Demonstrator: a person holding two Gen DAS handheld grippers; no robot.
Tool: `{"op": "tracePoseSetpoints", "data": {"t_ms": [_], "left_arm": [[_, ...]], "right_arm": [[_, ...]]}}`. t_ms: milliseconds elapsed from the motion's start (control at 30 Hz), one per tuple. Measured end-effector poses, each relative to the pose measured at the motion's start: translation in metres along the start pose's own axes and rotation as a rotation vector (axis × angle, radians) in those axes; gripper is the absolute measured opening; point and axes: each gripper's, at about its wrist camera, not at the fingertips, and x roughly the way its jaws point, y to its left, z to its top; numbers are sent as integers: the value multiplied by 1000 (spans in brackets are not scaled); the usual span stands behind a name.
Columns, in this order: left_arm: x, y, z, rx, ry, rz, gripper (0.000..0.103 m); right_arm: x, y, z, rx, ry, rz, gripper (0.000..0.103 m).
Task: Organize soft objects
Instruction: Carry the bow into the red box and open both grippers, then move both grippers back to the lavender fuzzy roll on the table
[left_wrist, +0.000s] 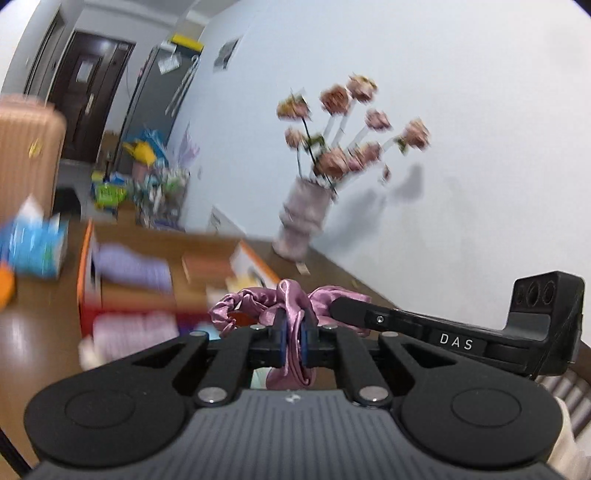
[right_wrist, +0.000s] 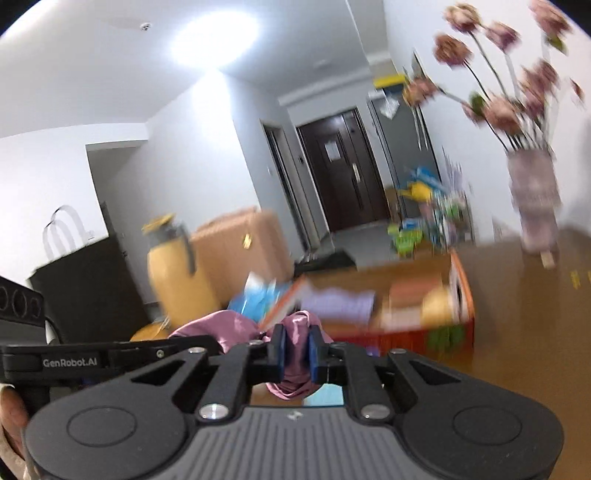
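Above brown worktop (left_wrist: 332, 264): two hand-held grippers, both clamped on one mauve satin cloth (left_wrist: 293, 306). Left hand-held gripper (left_wrist: 293, 332) pinched fold of cloth between blue pads; right hand-held gripper (right_wrist: 295, 350) pinched another fold. One orange-edged box (right_wrist: 463, 295) behind. One vase (left_wrist: 304, 218) of pink flowers by wall. Background blurred.

Glossy pink satin cloth (left_wrist: 295, 310); matt black plastic gripper (left_wrist: 294, 328); shiny wood tabletop (right_wrist: 524, 317).

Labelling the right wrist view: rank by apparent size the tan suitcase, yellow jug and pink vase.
1. tan suitcase
2. yellow jug
3. pink vase
Jug and vase look close in size, blurred and at differing distances, so that order is unsure.
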Motion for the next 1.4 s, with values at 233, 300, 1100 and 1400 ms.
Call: {"op": "tracePoseSetpoints", "data": {"t_ms": [233, 300, 1100, 1400], "left_arm": [[140, 74, 69, -106, 142, 99, 7], [185, 89, 66, -112, 206, 140, 7], [93, 54, 110, 33, 146, 331, 78], [-16, -10, 88, 182, -69, 489, 97]], "right_arm": [[147, -65, 74, 15, 123, -83, 12], [188, -87, 75, 14, 198, -125, 12], [150, -67, 116, -172, 233, -317, 44], [28, -19, 129, -227, 78, -312, 63]]}}
